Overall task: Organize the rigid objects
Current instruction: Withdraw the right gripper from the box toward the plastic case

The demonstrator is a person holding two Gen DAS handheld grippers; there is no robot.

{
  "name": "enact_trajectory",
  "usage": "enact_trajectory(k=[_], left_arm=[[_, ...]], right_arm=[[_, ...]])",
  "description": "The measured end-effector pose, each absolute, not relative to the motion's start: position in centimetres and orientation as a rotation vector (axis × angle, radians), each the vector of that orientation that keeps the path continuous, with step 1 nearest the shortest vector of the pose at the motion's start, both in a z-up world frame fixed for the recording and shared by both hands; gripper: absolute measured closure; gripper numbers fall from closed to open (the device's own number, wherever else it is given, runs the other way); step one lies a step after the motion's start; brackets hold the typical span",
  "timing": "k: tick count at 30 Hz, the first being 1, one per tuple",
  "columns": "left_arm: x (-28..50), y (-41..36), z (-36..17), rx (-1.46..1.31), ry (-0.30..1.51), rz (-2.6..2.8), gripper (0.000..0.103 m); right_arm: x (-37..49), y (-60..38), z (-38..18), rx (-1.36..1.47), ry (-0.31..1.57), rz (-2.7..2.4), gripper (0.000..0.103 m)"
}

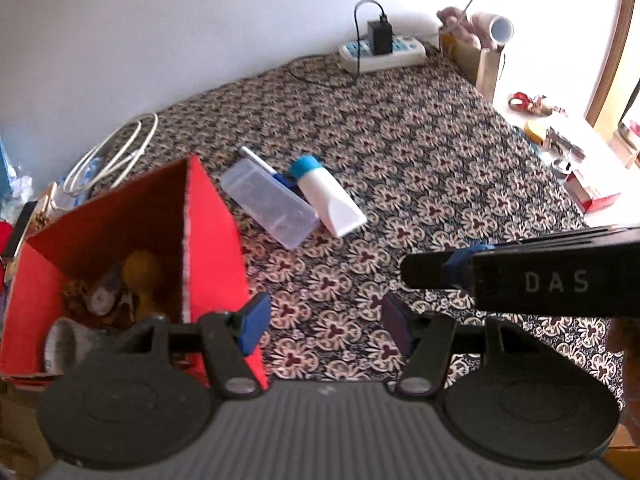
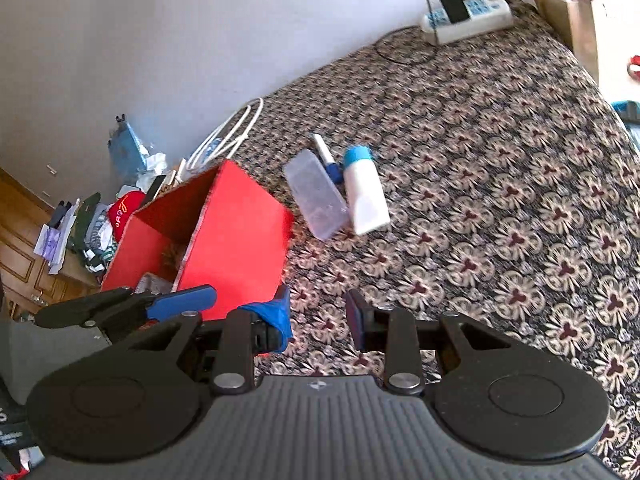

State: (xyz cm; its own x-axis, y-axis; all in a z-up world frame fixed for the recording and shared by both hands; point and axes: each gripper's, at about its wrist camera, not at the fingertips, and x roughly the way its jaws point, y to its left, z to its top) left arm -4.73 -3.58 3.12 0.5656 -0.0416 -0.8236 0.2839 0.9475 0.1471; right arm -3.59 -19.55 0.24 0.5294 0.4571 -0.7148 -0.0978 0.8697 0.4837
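Observation:
A red open box (image 1: 212,240) stands on the patterned cloth (image 1: 420,160), with several small items inside (image 1: 112,288). It also shows in the right wrist view (image 2: 236,232). Beyond it lie a clear plastic case (image 1: 270,202) (image 2: 316,194), a white tube with a blue cap (image 1: 328,194) (image 2: 364,192) and a white pen with a blue end (image 1: 264,168) (image 2: 326,156). My left gripper (image 1: 324,324) is open and empty beside the box. My right gripper (image 2: 318,316) is open and empty, near the box's front corner. The right gripper's body (image 1: 540,280) shows in the left wrist view.
A white power strip with a black charger (image 1: 380,48) (image 2: 464,12) lies at the far edge by the wall. A coiled white cable (image 1: 112,152) (image 2: 228,136) lies behind the box. Clutter (image 2: 100,220) sits to the left, small items (image 1: 560,148) at right.

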Motion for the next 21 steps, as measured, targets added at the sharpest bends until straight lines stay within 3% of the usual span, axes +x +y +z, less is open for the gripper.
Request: enact_trajectory(k=[21], left_arm=[[-2.4, -6.2, -4.4, 0.254, 1.043, -0.206, 0.036]], right_arm=[[-1.6, -22.1, -5.1, 0.435, 1.064, 0.282, 0.089]])
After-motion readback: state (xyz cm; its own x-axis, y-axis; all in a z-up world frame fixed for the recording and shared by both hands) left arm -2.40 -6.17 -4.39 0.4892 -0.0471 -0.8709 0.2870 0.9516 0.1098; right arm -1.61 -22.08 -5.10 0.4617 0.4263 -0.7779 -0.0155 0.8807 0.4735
